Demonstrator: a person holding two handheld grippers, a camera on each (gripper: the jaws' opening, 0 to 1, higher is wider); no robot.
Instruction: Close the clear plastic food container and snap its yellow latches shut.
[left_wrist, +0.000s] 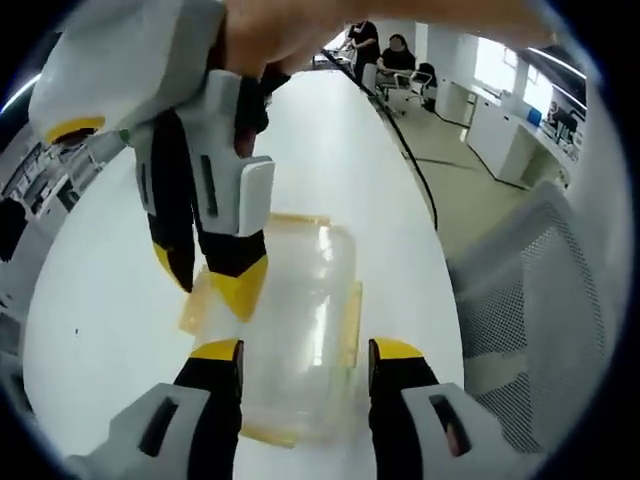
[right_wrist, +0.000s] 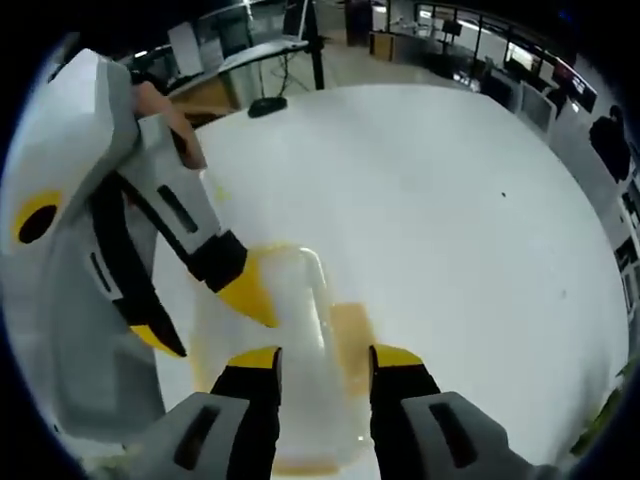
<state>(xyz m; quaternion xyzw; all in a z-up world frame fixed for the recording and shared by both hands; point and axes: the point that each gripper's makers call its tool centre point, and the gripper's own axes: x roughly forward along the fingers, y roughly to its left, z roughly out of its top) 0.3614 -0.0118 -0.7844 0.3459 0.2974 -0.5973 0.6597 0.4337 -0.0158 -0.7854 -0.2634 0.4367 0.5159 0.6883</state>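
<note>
In the left gripper view a long white table (left_wrist: 330, 150) runs toward an office with seated people (left_wrist: 385, 55) and a mesh chair (left_wrist: 540, 300) beside it; the clear container (left_wrist: 300, 330) lies on the table ahead of the left gripper (left_wrist: 305, 365), whose jaws stand apart, while the right gripper (left_wrist: 215, 275) reaches down at the container's yellow latch (left_wrist: 195, 300), its jaws apart too. In the right gripper view the same table (right_wrist: 430, 200) fills the scene with desks (right_wrist: 240, 60) behind, the container (right_wrist: 290, 330) sits between the right gripper's (right_wrist: 325, 360) spread tips, and the left gripper (right_wrist: 210, 310) hides its far corner; whether the lid is fully seated is hard to tell through the clear plastic.
</note>
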